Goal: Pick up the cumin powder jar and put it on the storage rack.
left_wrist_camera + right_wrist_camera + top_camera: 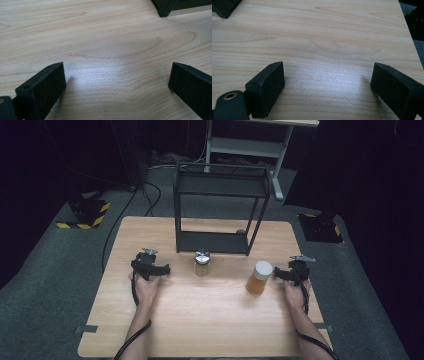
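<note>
High view: left tool (150, 265), right tool (295, 269), two jars (202, 263) (259, 277), black rack (219, 210) on desk (200, 315).
Gripper views: both tools spread wide over bare wood; rack foot (165, 8) at frame corner.

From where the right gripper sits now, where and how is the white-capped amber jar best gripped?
Probably across the amber body just below the white cap, coming in level from the jar's right. The jar stands upright, apart from the other jar, and the open right gripper sits just beside it on the table.
</note>
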The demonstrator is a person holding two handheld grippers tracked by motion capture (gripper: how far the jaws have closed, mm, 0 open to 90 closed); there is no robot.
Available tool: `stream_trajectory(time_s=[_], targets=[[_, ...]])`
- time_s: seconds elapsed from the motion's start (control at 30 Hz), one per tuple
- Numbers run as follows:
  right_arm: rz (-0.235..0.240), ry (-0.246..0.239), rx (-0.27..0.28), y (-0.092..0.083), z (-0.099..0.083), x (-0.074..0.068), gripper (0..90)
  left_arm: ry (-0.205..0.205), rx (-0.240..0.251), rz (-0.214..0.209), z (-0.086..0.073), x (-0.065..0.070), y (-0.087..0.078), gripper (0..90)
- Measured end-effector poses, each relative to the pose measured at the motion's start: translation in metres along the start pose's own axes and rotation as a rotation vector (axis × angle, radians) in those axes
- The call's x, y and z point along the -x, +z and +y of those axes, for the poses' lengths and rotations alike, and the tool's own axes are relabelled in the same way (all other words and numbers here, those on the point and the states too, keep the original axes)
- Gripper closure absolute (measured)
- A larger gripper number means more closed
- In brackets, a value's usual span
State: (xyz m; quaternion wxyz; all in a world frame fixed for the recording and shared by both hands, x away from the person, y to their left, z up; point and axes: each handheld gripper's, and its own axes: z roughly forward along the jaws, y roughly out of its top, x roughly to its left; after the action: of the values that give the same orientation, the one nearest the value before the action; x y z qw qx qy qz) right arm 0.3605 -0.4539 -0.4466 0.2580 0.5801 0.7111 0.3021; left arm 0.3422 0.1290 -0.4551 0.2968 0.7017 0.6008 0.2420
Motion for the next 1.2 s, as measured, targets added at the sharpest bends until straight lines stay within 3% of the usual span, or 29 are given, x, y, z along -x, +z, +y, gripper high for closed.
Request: stream_trajectory(time_s=[0.17,0.3,0.47,0.67,0.7,0.73,0.77,0.8,0.83,0.9,0.93,1.0,1.03,1.07,1.1,1.13,1.17,1.2], targets=[[-0.001,0.002,-0.001,0.000,0.000,0.000,10.5,0.028,-0.005,-0.028,-0.001,-0.001,-0.002,0.2],[-0.001,0.001,-0.001,0.000,0.000,0.000,10.5,0.113,-0.028,-0.103,0.001,0.002,-0.006,0.2],[-0.001,0.002,-0.001,0.000,0.000,0.000,10.6,0.225,-0.039,-0.170,0.005,0.015,-0.010,0.1],[-0.001,0.002,-0.001,0.000,0.000,0.000,10.6,0.297,-0.017,-0.262,0.013,0.031,-0.010,0.2],[-0.001,0.002,-0.001,0.000,0.000,0.000,10.6,-0.032,0.176,-0.291,-0.024,0.055,0.003,0.2],[0.000,0.002,-0.001,0.000,0.000,0.000,10.6,-0.055,0.199,-0.310,-0.025,0.058,0.005,0.2],[0.000,0.002,-0.001,0.000,0.000,0.000,10.6,-0.048,0.199,-0.343,-0.023,0.059,0.006,0.2],[0.000,0.001,-0.001,0.000,0.000,0.000,10.7,0.056,0.145,-0.349,-0.011,0.051,0.002,0.2],[0.000,0.001,-0.001,0.000,0.000,0.000,10.7,0.296,0.022,-0.345,0.017,0.037,-0.005,0.2],[0.000,0.000,0.000,0.000,0.000,0.000,10.7,0.290,0.033,-0.368,0.018,0.040,-0.001,0.2],[0.000,0.000,-0.001,0.000,0.000,0.000,10.7,0.054,0.154,-0.389,-0.008,0.056,0.008,0.2],[0.000,0.000,0.000,0.000,0.000,0.000,10.8,0.058,0.159,-0.405,-0.006,0.061,0.010,0.3],[0.000,0.001,-0.001,0.000,0.000,0.000,10.8,0.298,0.045,-0.397,0.022,0.048,0.003,0.3],[0.000,0.000,0.000,0.000,0.000,0.000,10.8,0.063,0.161,-0.420,-0.002,0.064,0.011,0.4],[0.000,0.001,0.000,0.000,0.000,0.000,10.8,0.296,0.049,-0.421,0.026,0.050,0.005,0.9],[0.000,0.001,0.000,0.000,0.000,0.000,10.8,0.058,0.164,-0.447,0.001,0.065,0.013,1.9],[0.000,0.001,0.000,0.000,0.000,0.000,10.8,0.300,0.059,-0.436,0.029,0.053,0.007,2.6],[0.000,0.001,0.000,0.000,0.000,0.000,10.8,0.301,0.060,-0.439,0.030,0.054,0.008,3.1]])
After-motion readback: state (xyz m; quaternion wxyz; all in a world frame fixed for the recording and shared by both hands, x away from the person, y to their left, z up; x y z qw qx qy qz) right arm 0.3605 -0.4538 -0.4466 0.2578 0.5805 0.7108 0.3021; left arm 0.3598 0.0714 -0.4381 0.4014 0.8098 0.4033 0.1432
